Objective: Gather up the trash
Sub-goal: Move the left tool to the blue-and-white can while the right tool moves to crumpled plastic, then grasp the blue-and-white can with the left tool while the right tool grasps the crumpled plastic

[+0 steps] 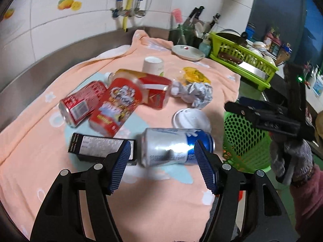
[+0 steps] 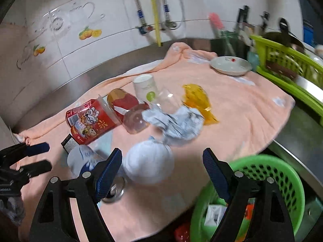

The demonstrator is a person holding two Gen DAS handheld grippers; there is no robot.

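We hold the left gripper (image 1: 163,151) low over the peach towel (image 1: 40,141), jaws spread wide and empty, lined up with the silver-and-blue can (image 1: 173,147) lying on its side at the near edge; our guess is that the can is the next pick. The right gripper (image 2: 162,161) hangs at the towel's near right corner, jaws likewise spread and empty, with the white lid (image 2: 149,163) just beyond its tips.

The trash lies in a loose heap mid-towel: a red can (image 1: 78,104), a red cup (image 1: 115,109), a black box (image 1: 101,147), crumpled paper (image 1: 195,94) and a yellow wrapper (image 1: 193,74). The green basket (image 2: 278,173) sits below the counter's near right edge, likely so pieces can drop in; some litter already lies inside. The plate (image 1: 187,52) at the far side looks like no trash.
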